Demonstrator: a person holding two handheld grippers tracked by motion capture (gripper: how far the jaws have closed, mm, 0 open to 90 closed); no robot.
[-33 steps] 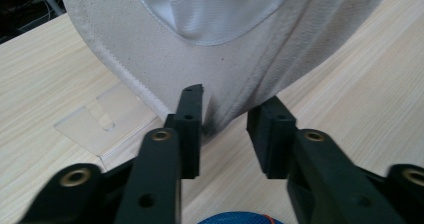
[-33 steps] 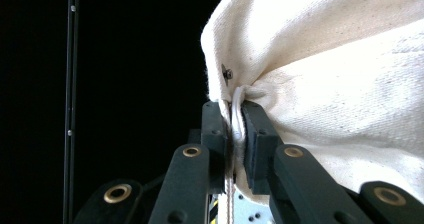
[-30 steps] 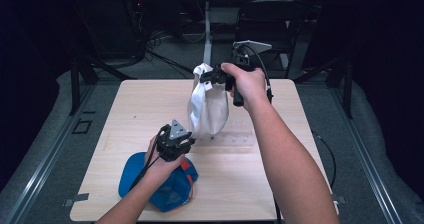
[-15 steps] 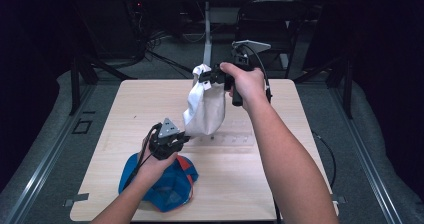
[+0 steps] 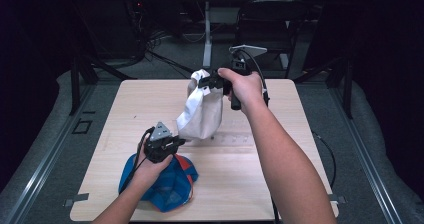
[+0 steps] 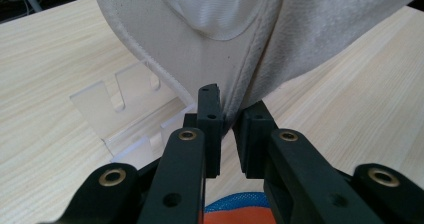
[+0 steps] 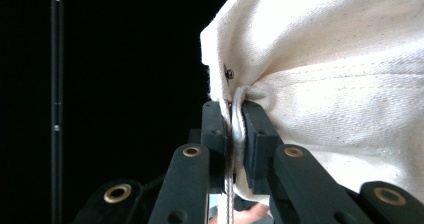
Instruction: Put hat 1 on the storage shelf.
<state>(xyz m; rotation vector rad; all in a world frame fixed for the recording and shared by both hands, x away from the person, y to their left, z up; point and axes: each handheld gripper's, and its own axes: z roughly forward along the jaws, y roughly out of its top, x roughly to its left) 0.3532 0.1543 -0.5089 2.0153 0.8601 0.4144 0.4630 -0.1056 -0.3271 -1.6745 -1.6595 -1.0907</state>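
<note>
Cream canvas cap (image 5: 201, 115), hanging creased

Bag (image 5: 201, 115): hangs over counter (image 5: 280, 174) middle, above the rack.
Rack (image 6: 131, 115): on counter, under and behind bag.
Cap (image 5: 167, 184): on counter's near left edge, before bag.

1. The left gripper (image 6: 227, 126) has just been closing, and its two black jaws now pinch the lower seamed edge of the white cloth cap (image 6: 210, 49).
2. The cap hangs above the wooden table (image 6: 45, 84), its brim curving up and left from the jaws.
3. A clear plastic stand (image 6: 120, 114) lies on the table behind the cap's edge.
4. Below the cap, between the jaw arms, a blue and orange cap (image 6: 235, 211) peeks out.
</note>
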